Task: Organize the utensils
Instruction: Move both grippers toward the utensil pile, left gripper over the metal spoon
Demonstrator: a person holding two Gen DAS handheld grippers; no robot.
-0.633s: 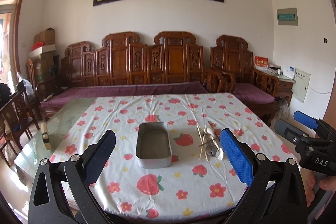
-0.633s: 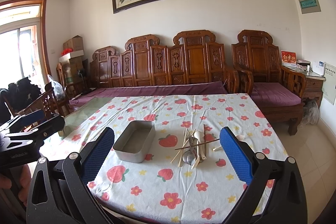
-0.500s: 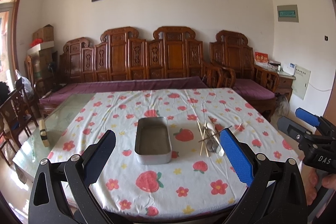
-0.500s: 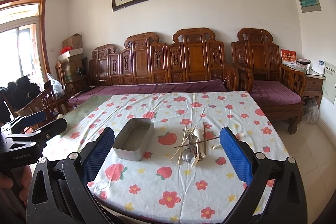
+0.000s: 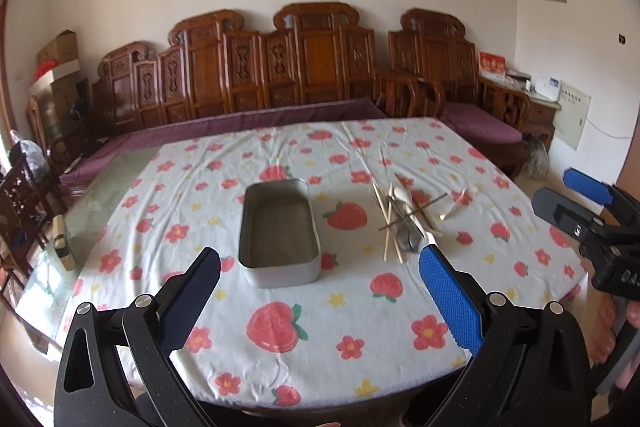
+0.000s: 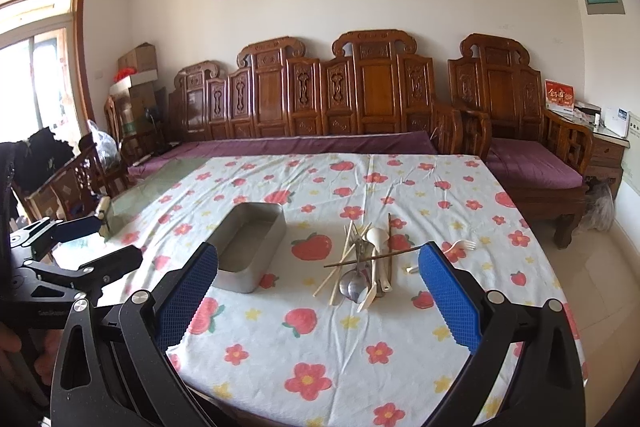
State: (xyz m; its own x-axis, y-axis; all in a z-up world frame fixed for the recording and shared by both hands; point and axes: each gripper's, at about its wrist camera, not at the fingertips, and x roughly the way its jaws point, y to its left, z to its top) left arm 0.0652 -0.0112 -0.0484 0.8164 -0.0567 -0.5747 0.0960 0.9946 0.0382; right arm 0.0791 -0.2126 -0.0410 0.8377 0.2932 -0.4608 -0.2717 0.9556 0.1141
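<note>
An empty grey metal tin lies on the flowered tablecloth; it also shows in the right wrist view. To its right lies a pile of utensils: wooden chopsticks, metal spoons and a white spoon. A small white fork lies apart on the right. My left gripper is open and empty, near the table's front edge before the tin. My right gripper is open and empty, before the pile.
A carved wooden bench with purple cushions stands behind the table. An armchair is at the back right. The left strip of the table is bare glass with a small block on it. Chairs stand at the far left.
Both grippers have moved forward and tilted down toward the table, so tin and utensils look larger and closer. Nothing on the table has moved.
</note>
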